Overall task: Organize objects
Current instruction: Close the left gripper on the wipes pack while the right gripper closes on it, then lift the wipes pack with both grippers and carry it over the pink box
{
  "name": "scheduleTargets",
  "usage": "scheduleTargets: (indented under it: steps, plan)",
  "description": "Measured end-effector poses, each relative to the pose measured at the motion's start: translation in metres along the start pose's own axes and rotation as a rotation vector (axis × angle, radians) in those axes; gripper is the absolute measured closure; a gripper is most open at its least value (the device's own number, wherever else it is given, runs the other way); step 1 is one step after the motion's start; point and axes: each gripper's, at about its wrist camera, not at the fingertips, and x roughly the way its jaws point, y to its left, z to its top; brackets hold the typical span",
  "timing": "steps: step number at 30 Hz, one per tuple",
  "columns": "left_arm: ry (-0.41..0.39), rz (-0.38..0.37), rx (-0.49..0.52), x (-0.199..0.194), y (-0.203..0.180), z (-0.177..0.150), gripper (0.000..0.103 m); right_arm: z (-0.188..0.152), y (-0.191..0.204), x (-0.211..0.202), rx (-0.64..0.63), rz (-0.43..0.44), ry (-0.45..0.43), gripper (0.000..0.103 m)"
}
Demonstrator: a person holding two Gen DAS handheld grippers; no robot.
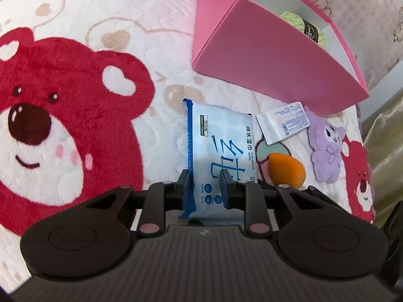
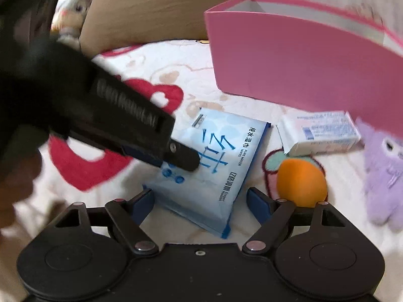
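Observation:
A blue and white pack of wet wipes (image 1: pixel 216 141) lies on the bear-print blanket. My left gripper (image 1: pixel 205 176) is shut on its near end; in the right wrist view that gripper (image 2: pixel 183 161) reaches in from the left onto the pack (image 2: pixel 216 166). My right gripper (image 2: pixel 201 196) is open and empty, its fingers on either side of the pack's near corner. An open pink box (image 1: pixel 274 58) stands behind, also in the right wrist view (image 2: pixel 289 58), with a green yarn ball (image 1: pixel 302 24) inside.
To the right of the pack lie a small white packet (image 1: pixel 283 122), an orange egg-shaped sponge (image 1: pixel 286 168) and a purple plush toy (image 1: pixel 326 146). A brown pillow (image 2: pixel 171 7) and a grey plush rabbit (image 2: pixel 73 12) lie at the back.

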Motion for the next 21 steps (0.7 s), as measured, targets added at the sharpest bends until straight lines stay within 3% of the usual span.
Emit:
scheduleTargets:
  steps: [7,15,21]
  plan:
    - [0.003,0.003,0.036,0.001,-0.01,-0.006,0.079,0.002,-0.004,-0.005,0.021,0.077,-0.017,0.017]
    - [0.012,0.013,0.083,-0.001,-0.025,-0.013,0.08,0.002,-0.007,-0.01,0.03,0.101,0.0,0.012]
    - [0.005,0.005,0.1,-0.008,-0.031,-0.018,0.08,0.002,-0.007,-0.018,0.016,0.071,0.004,0.022]
